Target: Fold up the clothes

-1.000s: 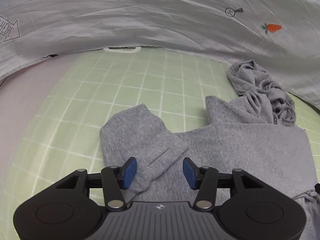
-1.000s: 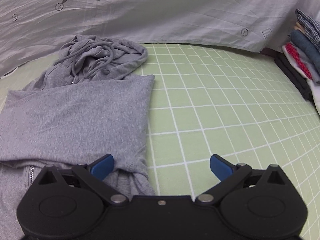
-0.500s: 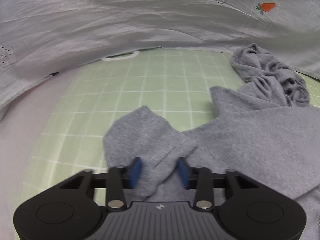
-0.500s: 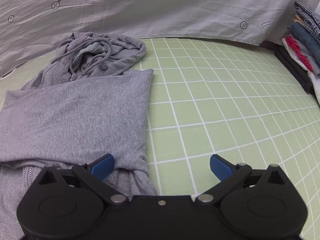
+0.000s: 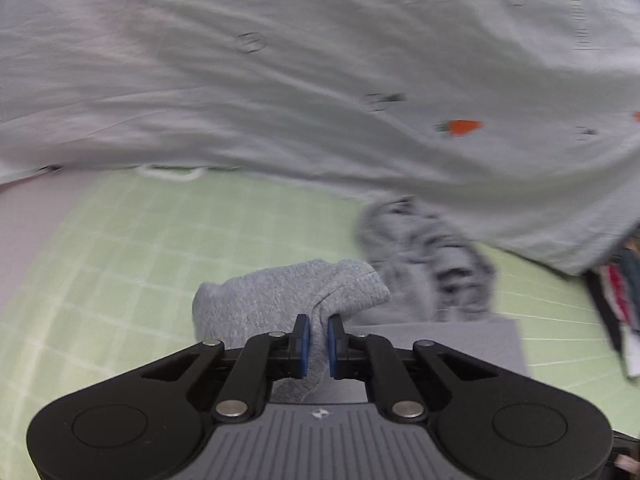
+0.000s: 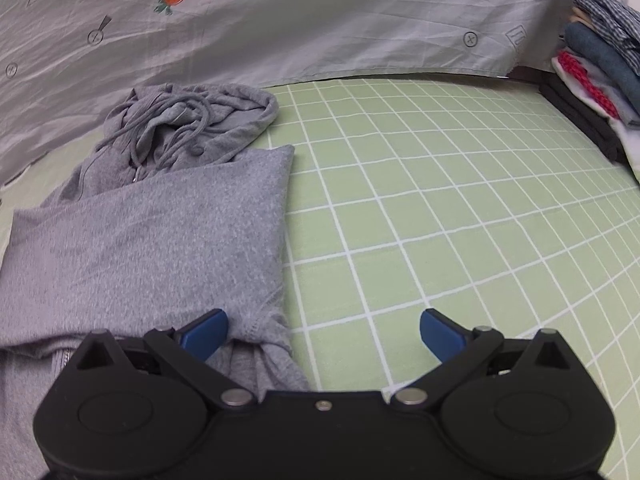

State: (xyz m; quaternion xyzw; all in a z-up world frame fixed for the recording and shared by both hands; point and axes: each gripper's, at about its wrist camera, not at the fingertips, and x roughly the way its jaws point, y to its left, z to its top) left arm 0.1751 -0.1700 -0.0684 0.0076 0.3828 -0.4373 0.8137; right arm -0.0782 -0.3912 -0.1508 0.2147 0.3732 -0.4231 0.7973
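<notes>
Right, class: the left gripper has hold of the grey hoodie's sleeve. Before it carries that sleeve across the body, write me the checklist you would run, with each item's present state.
1. Left gripper pinches the sleeve: ok, blue pads are closed on the fabric.
2. Sleeve lifted off the green grid mat: ok, it bunches up above the pads.
3. Hoodie body lies flat as a landing place: ok.
4. Right gripper free of fabric: ok, open, hem only beside its left pad.
5. Hood tidy: not ok, crumpled, drawstrings loose.
6. Left view sharp enough to aim: not ok, blurred.
</notes>
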